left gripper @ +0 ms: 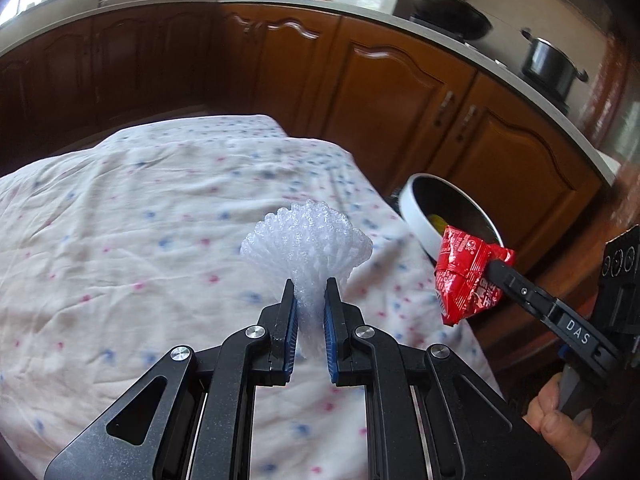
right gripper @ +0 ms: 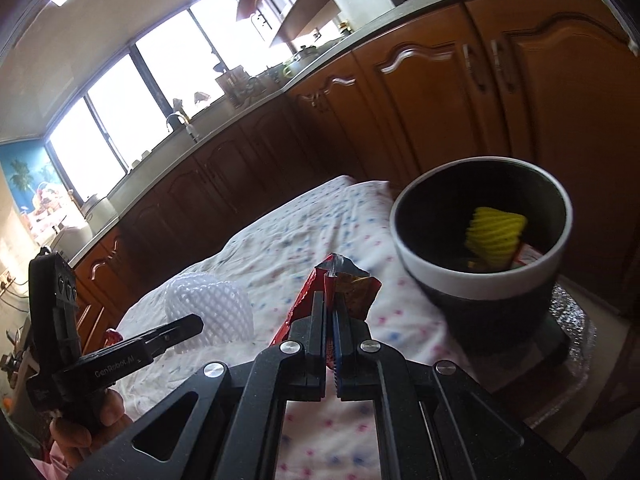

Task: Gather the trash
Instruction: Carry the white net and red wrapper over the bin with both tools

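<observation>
On the left, the left tool (left gripper: 308, 300) is clamped tight on a white foam net (left gripper: 308, 236), pinching its gathered end so the mesh fans out ahead of the blue pads, lifted clear of the spotted cloth on the desk (left gripper: 140, 208). Light, springy, crushed at the waist, that one. Moving across: the right tool (right gripper: 331, 304) has its jaws squeezed shut on a red snack wrapper (right gripper: 348, 284), torn silver edge upward, crinkled foil hanging down past the fingers. And farther right sits the bin (right gripper: 480, 276), a dark round tub with a white rim band, beside the desk's right edge, a yellow foam net (right gripper: 494, 236) already inside. Here's the geometry that matters: the bin's mouth lies ahead and to the right of both tools, and the right one looks clearly nearer, the opening just beyond its wrapper. I'd expect the wrapper to drop first, with the left needing to travel across the desk.
</observation>
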Motion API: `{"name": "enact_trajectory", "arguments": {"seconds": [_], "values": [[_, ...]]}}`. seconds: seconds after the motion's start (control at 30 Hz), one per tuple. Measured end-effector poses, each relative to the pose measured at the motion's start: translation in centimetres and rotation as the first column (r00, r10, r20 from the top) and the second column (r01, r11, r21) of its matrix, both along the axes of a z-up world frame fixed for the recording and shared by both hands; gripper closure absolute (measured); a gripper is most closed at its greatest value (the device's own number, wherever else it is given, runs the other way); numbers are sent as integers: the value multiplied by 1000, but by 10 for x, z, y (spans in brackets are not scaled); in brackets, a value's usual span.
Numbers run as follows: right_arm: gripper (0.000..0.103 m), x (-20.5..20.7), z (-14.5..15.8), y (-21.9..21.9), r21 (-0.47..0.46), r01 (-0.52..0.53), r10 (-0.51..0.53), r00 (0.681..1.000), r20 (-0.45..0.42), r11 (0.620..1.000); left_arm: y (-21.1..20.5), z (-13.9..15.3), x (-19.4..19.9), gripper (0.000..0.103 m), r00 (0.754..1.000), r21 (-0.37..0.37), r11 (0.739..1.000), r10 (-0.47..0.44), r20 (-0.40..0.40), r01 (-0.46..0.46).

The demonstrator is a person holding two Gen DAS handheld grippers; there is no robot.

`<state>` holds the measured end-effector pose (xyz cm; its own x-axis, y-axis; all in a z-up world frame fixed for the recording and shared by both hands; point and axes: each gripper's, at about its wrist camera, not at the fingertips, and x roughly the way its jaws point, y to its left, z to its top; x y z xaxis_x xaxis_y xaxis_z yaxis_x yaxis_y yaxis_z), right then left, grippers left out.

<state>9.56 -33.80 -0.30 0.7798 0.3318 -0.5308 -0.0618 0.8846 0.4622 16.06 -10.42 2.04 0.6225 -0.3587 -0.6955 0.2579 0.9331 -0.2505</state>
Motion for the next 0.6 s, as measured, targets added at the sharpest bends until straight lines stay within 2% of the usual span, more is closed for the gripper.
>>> {"name": "enact_trajectory", "arguments": {"seconds": [0.6], "values": [[101, -12, 11, -66, 3, 109, -109, 993, 46, 994, -86, 11, 5, 93, 993, 85, 990, -117, 24, 114]]}}
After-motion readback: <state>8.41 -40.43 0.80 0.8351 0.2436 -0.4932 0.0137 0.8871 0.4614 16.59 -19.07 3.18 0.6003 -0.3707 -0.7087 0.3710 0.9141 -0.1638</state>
